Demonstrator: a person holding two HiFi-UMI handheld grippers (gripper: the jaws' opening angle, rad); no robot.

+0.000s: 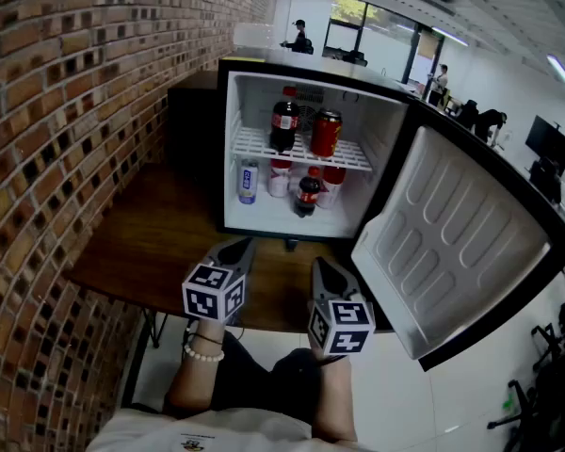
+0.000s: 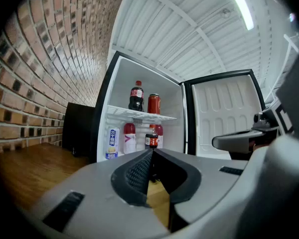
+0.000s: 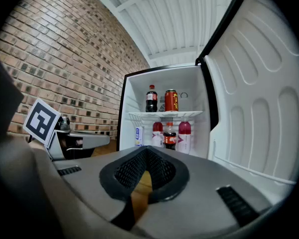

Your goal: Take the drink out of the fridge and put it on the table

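A small fridge [image 1: 386, 121] stands open on a wooden table [image 1: 141, 243]. Its top shelf holds a cola bottle [image 1: 283, 121] and a red can [image 1: 326, 133]. Below stand a blue-and-white can [image 1: 249, 182], red drink bottles [image 1: 280, 177] and a small cola bottle [image 1: 307, 193]. My left gripper [image 1: 237, 250] and right gripper [image 1: 322, 269] hover side by side over the table's front edge, short of the fridge, both shut and empty. The left gripper view shows its jaws [image 2: 151, 153] closed, pointing at the drinks [image 2: 151, 140]. In the right gripper view the jaws [image 3: 147, 151] also meet, facing the same bottles [image 3: 169, 138].
The fridge door [image 1: 461, 243] swings out to the right, close beside my right gripper. A brick wall [image 1: 66, 111] runs along the left. A black box [image 1: 193, 121] sits left of the fridge. People stand in the office far behind.
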